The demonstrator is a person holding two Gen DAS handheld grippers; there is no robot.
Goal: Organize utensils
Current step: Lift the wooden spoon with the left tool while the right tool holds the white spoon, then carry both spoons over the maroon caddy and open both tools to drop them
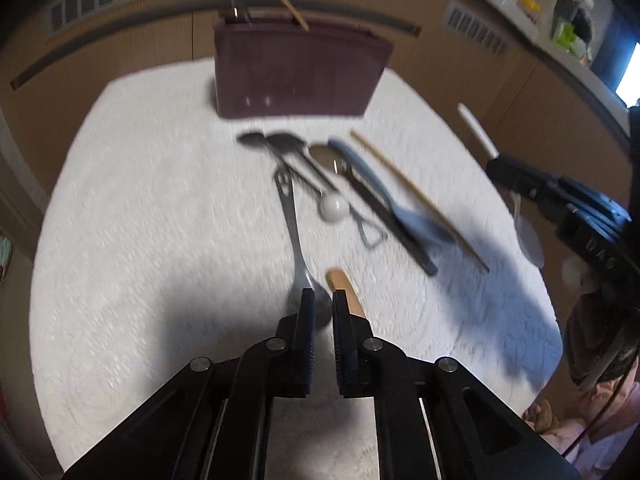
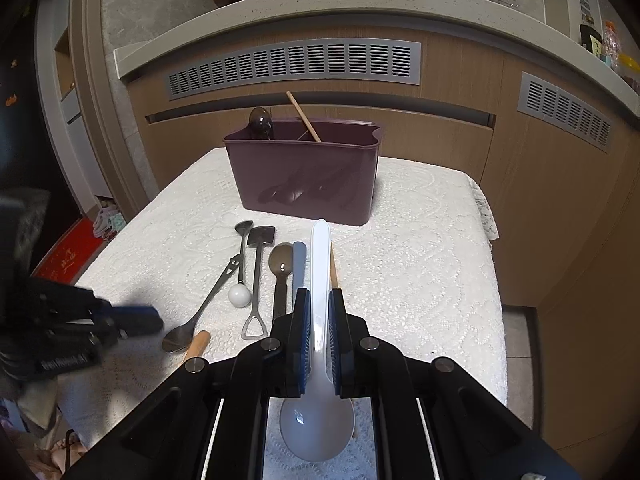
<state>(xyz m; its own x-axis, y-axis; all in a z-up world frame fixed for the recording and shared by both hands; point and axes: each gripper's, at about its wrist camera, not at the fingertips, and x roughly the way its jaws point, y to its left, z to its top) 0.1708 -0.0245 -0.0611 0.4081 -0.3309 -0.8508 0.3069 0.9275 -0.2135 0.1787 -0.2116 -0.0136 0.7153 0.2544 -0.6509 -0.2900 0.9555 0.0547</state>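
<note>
A maroon utensil holder point(image 2: 304, 178) stands at the far side of the white-clothed table point(image 2: 420, 248); it also shows in the left wrist view point(image 1: 300, 68). A spoon and a chopstick stick out of it. My right gripper point(image 2: 319, 300) is shut on a white plastic ladle point(image 2: 320, 280), handle pointing forward, bowl under the jaws. Several utensils lie in a row: a metal spoon point(image 1: 294, 240), a ball-ended spoon point(image 1: 334, 208), a shovel-shaped spoon point(image 2: 256, 280), a blue spatula point(image 1: 380, 188), a chopstick point(image 1: 420, 200). My left gripper point(image 1: 323, 300) hovers narrowly open over the metal spoon's bowl and a wooden handle point(image 1: 346, 292), holding nothing.
Wooden cabinet fronts with grey vents point(image 2: 296, 64) stand behind the table. A counter above point(image 2: 360, 0) carries bottles and clutter. The table's right edge point(image 2: 496, 280) drops to the floor. The right gripper with the ladle shows at the right of the left wrist view point(image 1: 560, 200).
</note>
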